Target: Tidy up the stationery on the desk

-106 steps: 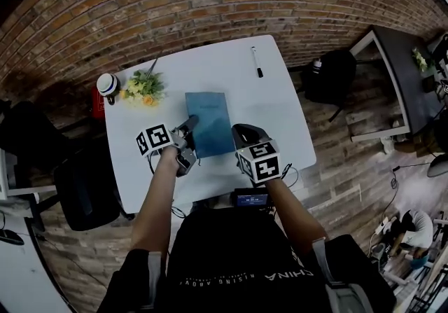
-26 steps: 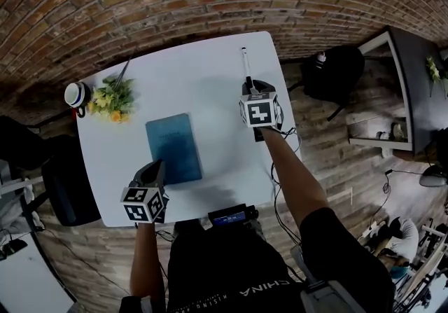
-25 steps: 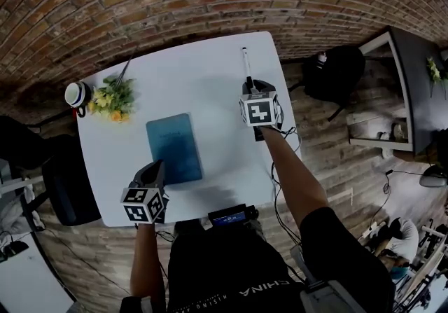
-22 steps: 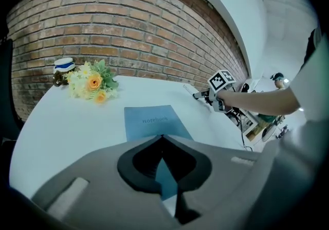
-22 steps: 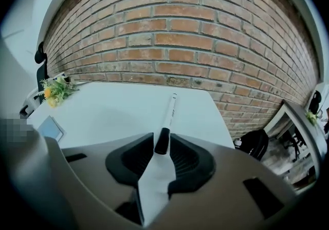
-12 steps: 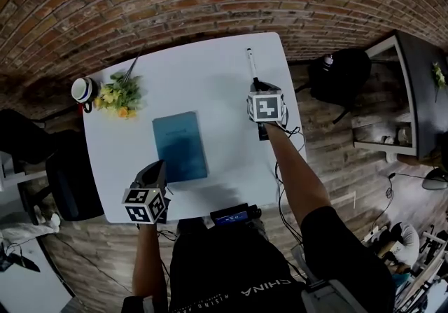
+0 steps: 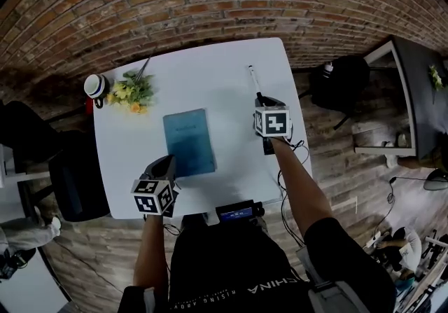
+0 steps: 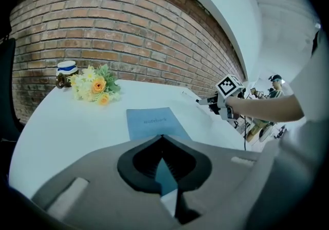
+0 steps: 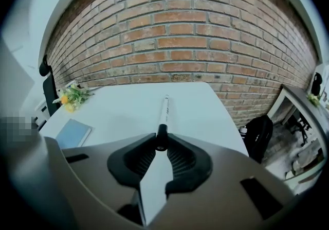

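Right gripper view: right gripper (image 9: 160, 141) pinches the pen (image 9: 164, 110) by its black end — left gripper (image 8: 162, 136) pressed together, empty.

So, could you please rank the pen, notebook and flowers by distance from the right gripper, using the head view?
From the right gripper:
1. pen, at its jaw tips, toward the wall.
2. notebook, mid-table, to its left.
3. flowers, near the far-left corner.
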### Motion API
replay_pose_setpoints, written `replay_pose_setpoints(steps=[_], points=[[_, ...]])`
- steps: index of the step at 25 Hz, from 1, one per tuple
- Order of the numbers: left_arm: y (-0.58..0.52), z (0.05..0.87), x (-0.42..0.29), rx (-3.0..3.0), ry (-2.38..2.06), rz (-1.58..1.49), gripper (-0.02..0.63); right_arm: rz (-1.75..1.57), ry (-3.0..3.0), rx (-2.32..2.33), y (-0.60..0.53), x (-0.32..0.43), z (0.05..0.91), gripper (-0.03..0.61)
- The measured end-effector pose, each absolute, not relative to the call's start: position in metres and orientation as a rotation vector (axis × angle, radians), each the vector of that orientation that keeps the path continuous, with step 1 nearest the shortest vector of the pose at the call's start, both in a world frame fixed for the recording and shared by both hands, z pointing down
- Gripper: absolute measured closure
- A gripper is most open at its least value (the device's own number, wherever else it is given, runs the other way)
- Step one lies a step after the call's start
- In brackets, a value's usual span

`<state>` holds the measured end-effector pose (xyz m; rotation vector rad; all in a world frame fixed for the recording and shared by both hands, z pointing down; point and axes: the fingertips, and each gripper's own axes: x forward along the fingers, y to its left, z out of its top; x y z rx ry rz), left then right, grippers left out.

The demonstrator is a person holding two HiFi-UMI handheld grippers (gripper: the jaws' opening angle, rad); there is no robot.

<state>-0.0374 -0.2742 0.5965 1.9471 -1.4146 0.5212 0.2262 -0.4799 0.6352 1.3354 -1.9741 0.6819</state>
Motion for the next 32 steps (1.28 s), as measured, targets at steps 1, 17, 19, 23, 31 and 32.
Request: replay_pose_setpoints(steps=[1,17,19,23,31,32], points=[[-0.273,0.595,-0.037,1.957,-1.410,0.516,0.601,0.687,-1.979,1.335,-0.470,0.224,0.633,0.502],[-0.236,0.584,-0.054,2.053,-1.318,0.460,0.601,0.813,-2.041,1.305,-0.333,0.160,0.607,0.502],[-0.230,0.585,-0.057,2.053,-1.310,0.458,0.601,0.828,-2.048,1.293,-0.321,0.152,0.607,0.502],[-0.219,0.587,-0.062,2.052,-1.295,0.462,0.601,0.857,-2.051,1.271,-0.303,0.138,0.613,0.502],[-0.202,0.594,-0.072,2.033,-1.288,0.490,0.601,0.928,-2.068,1.226,-0.283,0.116,0.627,0.502],[-0.201,0.595,-0.073,2.031,-1.286,0.494,0.601,0.936,-2.070,1.221,-0.282,0.113,0.628,0.502]])
